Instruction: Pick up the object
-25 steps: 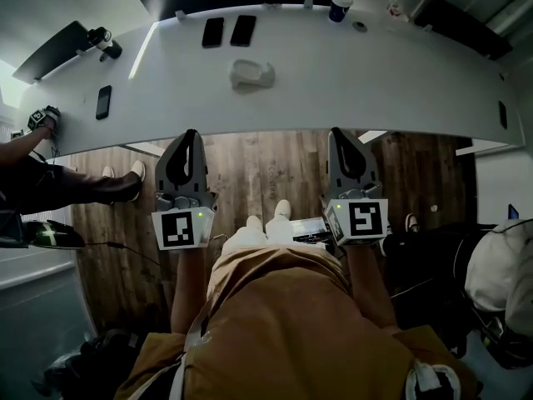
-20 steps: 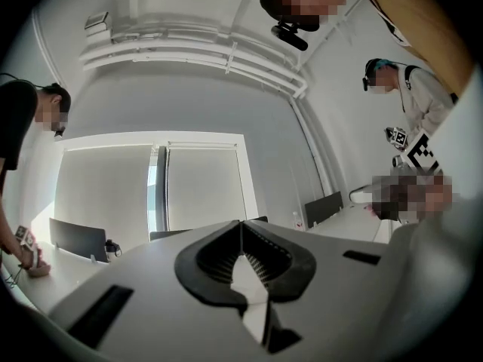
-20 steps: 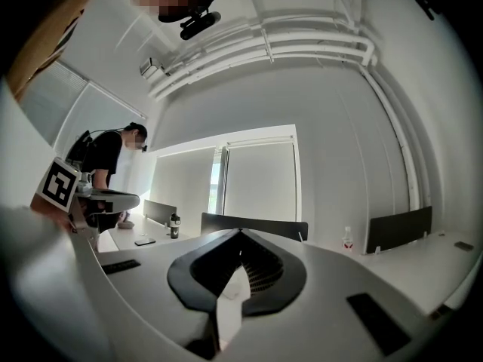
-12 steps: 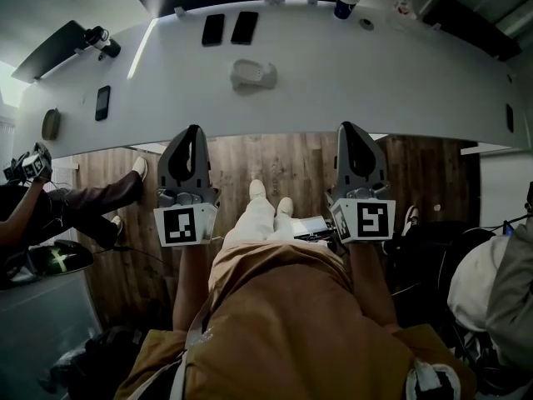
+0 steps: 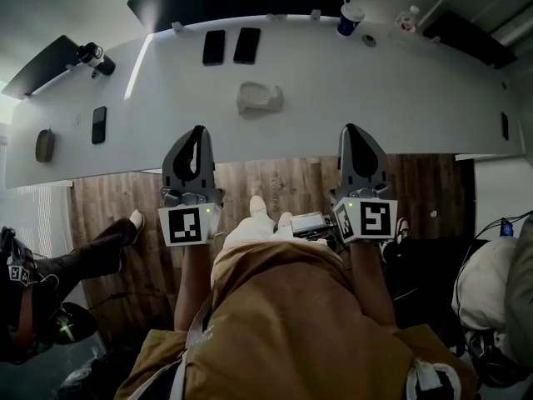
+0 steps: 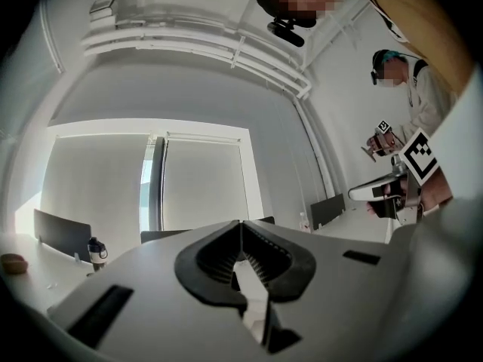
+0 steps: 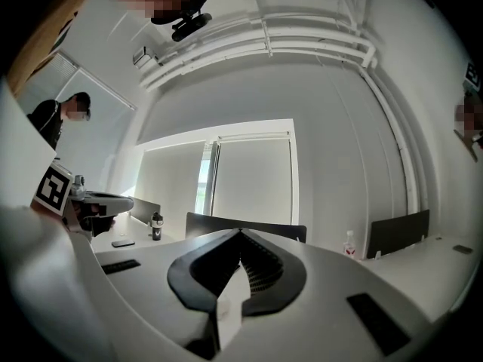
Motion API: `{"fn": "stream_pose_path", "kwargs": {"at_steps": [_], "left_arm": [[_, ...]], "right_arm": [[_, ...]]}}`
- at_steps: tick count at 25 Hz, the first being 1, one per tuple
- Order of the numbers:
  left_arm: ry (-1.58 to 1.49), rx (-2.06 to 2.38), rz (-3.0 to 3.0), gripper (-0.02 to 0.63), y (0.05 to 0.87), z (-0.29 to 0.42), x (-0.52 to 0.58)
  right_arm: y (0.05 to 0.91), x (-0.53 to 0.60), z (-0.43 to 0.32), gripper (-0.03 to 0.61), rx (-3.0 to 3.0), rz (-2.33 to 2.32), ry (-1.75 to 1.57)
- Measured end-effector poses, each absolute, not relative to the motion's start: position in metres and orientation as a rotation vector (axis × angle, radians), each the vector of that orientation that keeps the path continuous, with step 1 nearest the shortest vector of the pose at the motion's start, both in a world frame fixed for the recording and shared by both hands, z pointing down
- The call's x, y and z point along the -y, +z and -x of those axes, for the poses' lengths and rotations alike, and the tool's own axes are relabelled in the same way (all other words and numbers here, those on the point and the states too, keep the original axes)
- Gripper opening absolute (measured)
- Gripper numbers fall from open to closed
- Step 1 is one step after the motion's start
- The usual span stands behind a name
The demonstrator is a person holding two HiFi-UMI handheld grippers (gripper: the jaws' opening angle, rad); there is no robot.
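Note:
A pale, lumpy object (image 5: 260, 98) lies on the long white table (image 5: 400, 90), towards its near edge. My left gripper (image 5: 198, 129) hangs just short of that edge, below and left of the object, its jaws shut with nothing between them. My right gripper (image 5: 351, 127) is level with it, to the object's right, also shut and empty. In the left gripper view the left gripper (image 6: 241, 222) points up at the room, tips together. The right gripper view has the right gripper (image 7: 241, 231) the same way. The object appears in neither gripper view.
Two dark phones (image 5: 230, 47) lie at the table's far side, a third phone (image 5: 99, 124) and a small brown thing (image 5: 44, 145) at its left end. A cup (image 5: 351, 17) and a bottle (image 5: 407, 17) stand far right. Another person (image 5: 50, 282) sits at lower left.
Both grippers have edged forward towards the table's near edge. The person at the left has drawn back down and away from the table.

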State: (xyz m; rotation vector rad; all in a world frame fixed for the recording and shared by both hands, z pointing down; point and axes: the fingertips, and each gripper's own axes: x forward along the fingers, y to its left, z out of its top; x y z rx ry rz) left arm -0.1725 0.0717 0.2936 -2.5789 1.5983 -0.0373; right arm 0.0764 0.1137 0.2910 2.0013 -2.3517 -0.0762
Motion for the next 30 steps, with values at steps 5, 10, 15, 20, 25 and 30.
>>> {"fn": "stream_pose_path", "kwargs": {"at_steps": [5,10,15,20,25,30], "left_arm": [[-0.05,-1.59,2.586,0.018,0.301,0.181,-0.044],[-0.058,-1.564,2.641,0.018,0.31,0.161,-0.024],[-0.064,-1.577,2.661,0.018,0.318,0.134,-0.001],[-0.074,-1.576,2.64,0.018,0.312,0.105,0.022],[-0.132,-1.603,2.626,0.018,0.321,0.087,0.034],[-0.179,-1.609,2.628,0.018,0.331,0.074,0.043]], "right_arm": [[0.288,-0.093,-0.068,0.008,2.343,-2.025,-0.043],[0.288,-0.078,-0.081,0.008,2.333,-2.06,-0.019],[0.303,-0.061,-0.105,0.008,2.342,-2.03,0.017],[0.312,-0.04,-0.14,0.008,2.329,-2.028,0.046],[0.324,-0.023,-0.172,0.008,2.32,-2.038,0.098],[0.336,-0.012,-0.185,0.008,2.335,-2.029,0.145]]}}
